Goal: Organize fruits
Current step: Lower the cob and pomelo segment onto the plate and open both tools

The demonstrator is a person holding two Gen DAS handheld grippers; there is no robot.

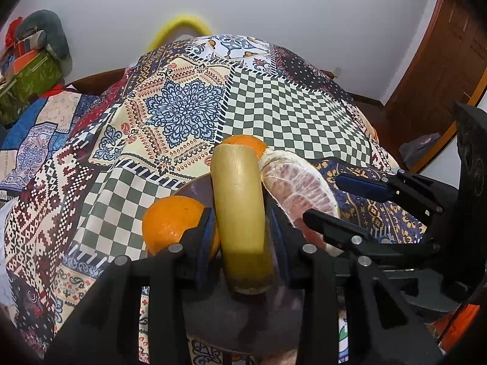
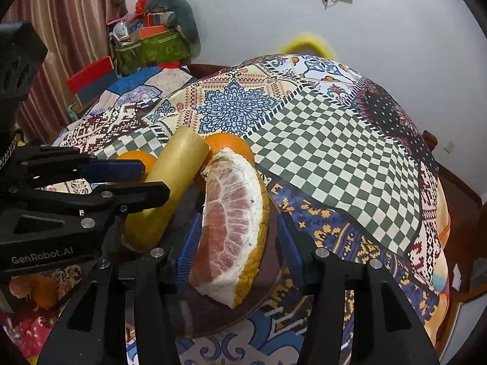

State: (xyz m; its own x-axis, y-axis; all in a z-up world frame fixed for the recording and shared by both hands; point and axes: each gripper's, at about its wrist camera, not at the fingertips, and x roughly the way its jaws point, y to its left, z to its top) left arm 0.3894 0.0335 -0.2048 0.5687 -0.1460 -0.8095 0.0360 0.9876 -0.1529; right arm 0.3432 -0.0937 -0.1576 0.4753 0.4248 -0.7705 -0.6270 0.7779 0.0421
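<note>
A dark round plate (image 1: 194,188) (image 2: 231,319) holds two oranges, a yellow cylindrical fruit piece and a pomelo wedge. My left gripper (image 1: 240,222) straddles the yellow piece (image 1: 239,210); its blue pads sit against its sides. One orange (image 1: 170,225) is to its left, another (image 1: 243,143) behind. My right gripper (image 2: 240,243) straddles the pomelo wedge (image 2: 234,228), which lies on the plate; the left pad touches it, the right pad (image 2: 289,243) stands a little off. The yellow piece (image 2: 170,188) and the left gripper (image 2: 143,179) also show in the right wrist view.
A patterned patchwork cloth (image 1: 274,112) covers the table. Boxes and a grey cushion (image 2: 158,39) are stacked at the far left. A wooden door (image 1: 441,60) is at the right. More fruit (image 2: 39,292) lies low at the left of the right wrist view.
</note>
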